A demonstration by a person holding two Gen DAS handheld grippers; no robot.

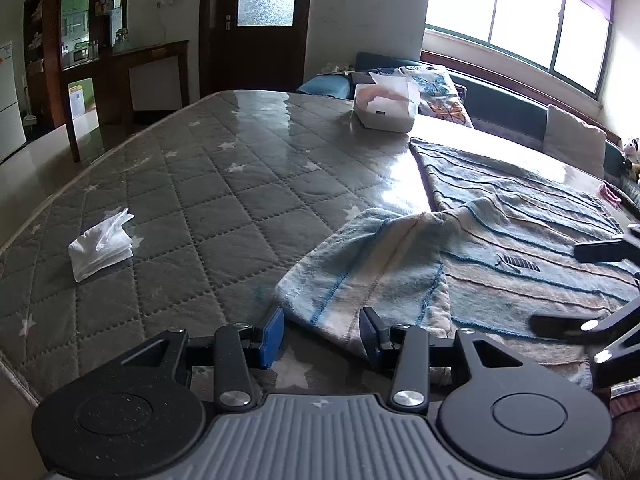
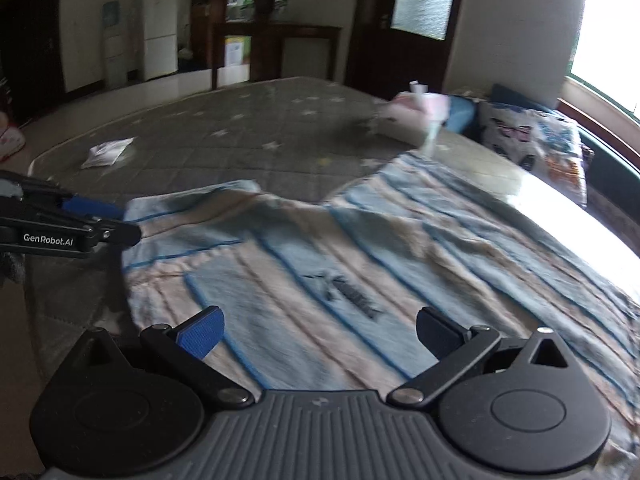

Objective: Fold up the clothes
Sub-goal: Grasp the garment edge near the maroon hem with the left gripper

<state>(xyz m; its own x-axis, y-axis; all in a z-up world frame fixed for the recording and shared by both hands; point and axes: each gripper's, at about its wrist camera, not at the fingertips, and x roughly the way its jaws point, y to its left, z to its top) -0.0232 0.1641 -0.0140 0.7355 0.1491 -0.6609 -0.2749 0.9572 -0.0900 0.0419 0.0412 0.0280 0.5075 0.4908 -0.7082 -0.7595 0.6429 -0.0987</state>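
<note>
Left gripper [image 1: 322,330]: jaws partly apart, the corner of the folded-over sleeve lying between the blue pads; whether the pads press on it is hard to tell.
Right gripper [image 2: 318,332]: jaws wide, nothing between them, poised over the body of the garment; its view is blurred.
Garment [image 2: 360,256]: a pale blue and cream striped top, spread flat on the near right part of the mattress, a dark emblem on its chest.
Sleeve [image 1: 372,264]: doubled across toward the body, its end just at the left jaws.
Mattress [image 1: 208,184]: grey, quilted, dotted with white stars.
Tissue [image 1: 102,244]: a crumpled white sheet, well apart to the left.
Tissue box [image 1: 384,114]: white, at the far edge, a loose sheet standing out of its top.
Pillow [image 1: 440,94]: butterfly print, behind the box by the window.
</note>
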